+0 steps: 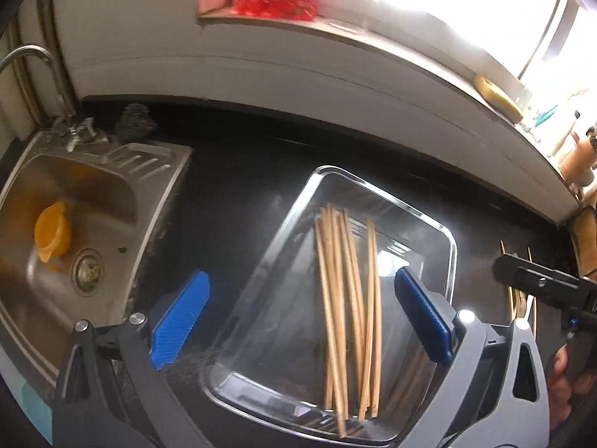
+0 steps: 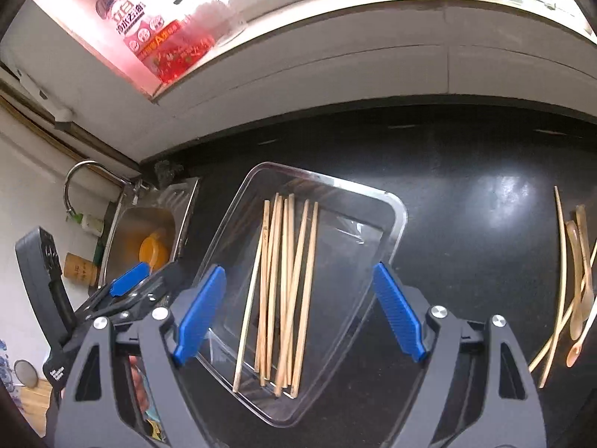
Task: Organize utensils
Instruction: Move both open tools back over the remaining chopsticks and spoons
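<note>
Both jaws stand wide open and hold nothing. Below the left gripper [image 1: 298, 321] and right gripper [image 2: 298, 313], chopsticks [image 2: 283, 291] lie in the tray [image 2: 395, 216]. More sticks and spoons [image 2: 576, 280] wait on the desk [image 2: 466, 156], right of the right jaws. Reach low there and pinch one at its middle.

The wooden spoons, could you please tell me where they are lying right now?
In the right wrist view the wooden spoons lie at the far right on the black counter, crossed with loose chopsticks, apart from the clear tray.
</note>
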Demonstrator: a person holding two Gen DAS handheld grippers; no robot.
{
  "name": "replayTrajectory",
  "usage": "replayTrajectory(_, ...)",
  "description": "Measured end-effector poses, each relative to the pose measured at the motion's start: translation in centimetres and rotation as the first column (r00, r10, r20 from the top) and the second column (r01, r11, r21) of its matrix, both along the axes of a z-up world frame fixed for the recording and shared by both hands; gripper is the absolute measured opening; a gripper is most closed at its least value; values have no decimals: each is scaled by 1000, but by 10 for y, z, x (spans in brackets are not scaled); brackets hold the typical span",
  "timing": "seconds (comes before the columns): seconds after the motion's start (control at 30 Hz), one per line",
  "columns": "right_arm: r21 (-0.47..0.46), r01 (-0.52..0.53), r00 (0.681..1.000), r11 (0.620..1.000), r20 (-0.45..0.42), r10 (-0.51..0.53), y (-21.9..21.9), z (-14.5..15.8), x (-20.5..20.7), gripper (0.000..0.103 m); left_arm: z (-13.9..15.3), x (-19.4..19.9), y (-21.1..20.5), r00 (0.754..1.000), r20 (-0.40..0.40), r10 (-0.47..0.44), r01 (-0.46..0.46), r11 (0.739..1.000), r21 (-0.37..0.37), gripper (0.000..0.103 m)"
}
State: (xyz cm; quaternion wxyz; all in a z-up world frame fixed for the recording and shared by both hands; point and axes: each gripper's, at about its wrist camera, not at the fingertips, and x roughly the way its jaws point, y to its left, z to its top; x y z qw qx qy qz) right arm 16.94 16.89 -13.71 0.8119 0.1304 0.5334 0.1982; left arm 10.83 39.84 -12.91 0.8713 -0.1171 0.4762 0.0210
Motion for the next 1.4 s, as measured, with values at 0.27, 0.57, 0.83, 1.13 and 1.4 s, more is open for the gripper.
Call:
replayTrajectory(0.27, 19, 2, 1000, 1000, -2, -2, -17, 2, -7, 80, 6, -13, -3, 1000, -1, 30, -30, 1000, 0, 97)
replayTrajectory(0.57, 35, 26, 999, 999, 35, -27, -71, 17, -24, 80, 20, -20, -64, 999, 19, -27, 26, 999, 31, 97)
replayTrajectory(0.83, 13, 125, 991, 992, 44, -125, -185, 22, -57, 80, 20, -28, -168, 992, 20, -122, 121, 992, 35, 97)
replayTrajectory(1.13, -157, 287, 956, 945, 112, -271, -340, 17, -119, 80, 6, -67, -300, 962, 15, -272, 270, 960, 67, 97)
replayTrajectory(1.4, -269, 301, 953, 915, 46, -300, -403, -33, -151, 80, -48, -95, -378, 917, -78, -391, 399, 904, 154, 97)
